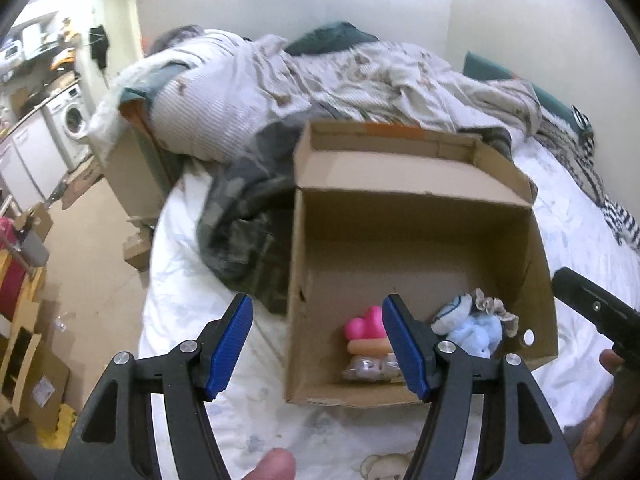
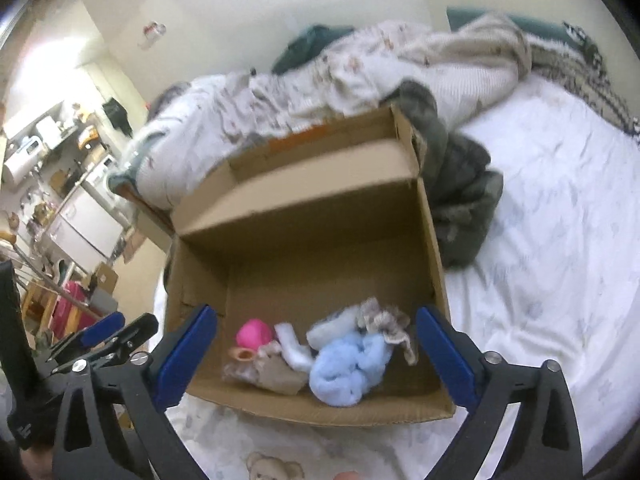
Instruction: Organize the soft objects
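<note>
Only right wrist shows blue cloth (image 2: pixel 348 364) whole — box (image 2: pixel 304 216), grippers (image 2: pixel 316 356) apart

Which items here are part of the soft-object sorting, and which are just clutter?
Job:
cardboard box
light blue plush
pink toy
white sock
beige cloth

Lying about:
crumpled duvet
grey-green blanket
washing machine

One cardboard box (image 2: pixel 304 248), one pink toy (image 2: pixel 254 332), one blue cloth (image 2: pixel 348 372), two tongs.
</note>
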### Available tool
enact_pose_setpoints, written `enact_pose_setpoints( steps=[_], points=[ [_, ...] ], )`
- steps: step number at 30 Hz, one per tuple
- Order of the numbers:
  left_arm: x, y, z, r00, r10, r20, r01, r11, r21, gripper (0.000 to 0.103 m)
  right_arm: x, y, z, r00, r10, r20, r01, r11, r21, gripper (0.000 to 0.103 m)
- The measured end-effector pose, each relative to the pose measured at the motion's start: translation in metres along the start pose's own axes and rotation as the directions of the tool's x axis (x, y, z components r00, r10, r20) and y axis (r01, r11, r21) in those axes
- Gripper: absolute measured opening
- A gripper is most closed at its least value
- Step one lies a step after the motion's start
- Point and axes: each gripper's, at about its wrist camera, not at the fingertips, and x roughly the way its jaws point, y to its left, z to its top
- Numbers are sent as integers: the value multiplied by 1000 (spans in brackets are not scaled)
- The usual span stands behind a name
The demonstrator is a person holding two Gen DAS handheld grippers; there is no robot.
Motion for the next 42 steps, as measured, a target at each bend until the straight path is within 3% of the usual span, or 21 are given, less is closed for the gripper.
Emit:
enact_pose_setpoints(
  steps=[5, 9, 13, 15, 24, 42],
  points=[
    [-18, 15, -8, 1000, 5, 4, -5, 999, -37, 67, -13, 9, -6, 1000, -12, 22, 13, 1000, -24, 103],
    [-40, 30, -19, 999, 12, 48, -8, 996, -89, 91, -33, 19, -11, 997, -35, 64, 39, 997, -66, 103],
    [-57, 34, -25, 996, 19, 90, -12, 997, -73, 95, -47, 28, -20, 997, -22, 70, 30, 994, -108, 103],
    [-61, 31, -31, 995, 19, 100, -15, 999, -44, 103, -51, 29, -27, 998, -15, 62, 21, 995, -102, 103],
    [-60, 15, -41, 994, 15, 109, -15, 1000, 1, 103, -35, 35, -34, 998, -50, 33, 54, 992, -116, 103],
    [-56, 13, -42, 995, -21, 96, 21, 1000, 1, 103, -26, 37, -40, 997, -70, 12, 71, 990, -123, 103]
  ],
)
